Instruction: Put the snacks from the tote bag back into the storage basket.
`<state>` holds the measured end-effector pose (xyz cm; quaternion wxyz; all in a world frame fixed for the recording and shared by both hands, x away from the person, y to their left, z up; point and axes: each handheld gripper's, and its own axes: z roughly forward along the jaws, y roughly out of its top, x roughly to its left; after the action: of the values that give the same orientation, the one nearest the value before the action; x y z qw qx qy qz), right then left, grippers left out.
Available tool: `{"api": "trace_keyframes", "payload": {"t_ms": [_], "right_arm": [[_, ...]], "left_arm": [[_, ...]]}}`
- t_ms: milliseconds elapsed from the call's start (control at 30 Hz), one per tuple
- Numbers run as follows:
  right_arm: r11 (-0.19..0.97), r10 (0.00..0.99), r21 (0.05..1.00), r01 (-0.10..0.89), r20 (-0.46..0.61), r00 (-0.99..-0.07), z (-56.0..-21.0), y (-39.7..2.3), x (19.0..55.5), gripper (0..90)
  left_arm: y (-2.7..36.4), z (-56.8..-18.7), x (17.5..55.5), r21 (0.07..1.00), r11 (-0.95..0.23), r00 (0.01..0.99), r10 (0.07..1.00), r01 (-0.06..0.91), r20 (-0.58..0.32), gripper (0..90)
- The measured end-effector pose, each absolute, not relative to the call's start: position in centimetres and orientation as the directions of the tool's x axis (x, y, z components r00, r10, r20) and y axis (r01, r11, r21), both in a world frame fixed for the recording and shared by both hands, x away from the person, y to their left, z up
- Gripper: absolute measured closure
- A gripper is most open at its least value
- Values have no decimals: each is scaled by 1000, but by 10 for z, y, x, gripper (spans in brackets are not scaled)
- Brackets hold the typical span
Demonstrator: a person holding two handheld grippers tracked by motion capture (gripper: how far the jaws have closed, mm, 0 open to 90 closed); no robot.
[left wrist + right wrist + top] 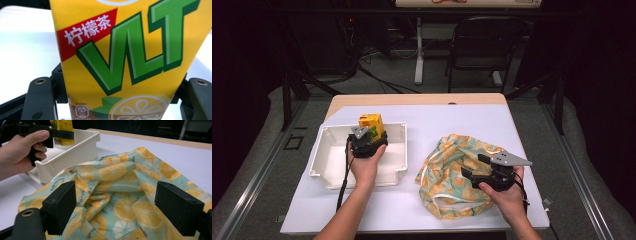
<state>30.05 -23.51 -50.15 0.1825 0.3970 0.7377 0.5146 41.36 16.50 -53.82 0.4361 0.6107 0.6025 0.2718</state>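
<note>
The left gripper [371, 136] clamps the yellow carton [371, 124] upright over the white tray [328, 159] at left, ready for lowering. The right gripper [475, 167], jaws apart, hovers over the cloth bag [447, 170].

Table [472, 120]: bright, lit from overhead; room behind dark.
Shadows: soft, faint under tray [399, 131] rim.
Carton [130, 57]: very close, slightly soft, colours saturated.
Glare: white bkgd blown out beside carton.
Cloth [120, 195]: sharp mid-frame; near jaws blurry.
</note>
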Motion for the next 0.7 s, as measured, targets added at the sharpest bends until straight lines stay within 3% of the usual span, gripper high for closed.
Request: {"api": "trace_keyframes", "payload": {"t_ms": [700], "right_arm": [[87,809,912,402,170,-562,-506,-260,300,170]], "left_arm": [[162,-563,432,788,42,76,991,614,-113,292]]}}
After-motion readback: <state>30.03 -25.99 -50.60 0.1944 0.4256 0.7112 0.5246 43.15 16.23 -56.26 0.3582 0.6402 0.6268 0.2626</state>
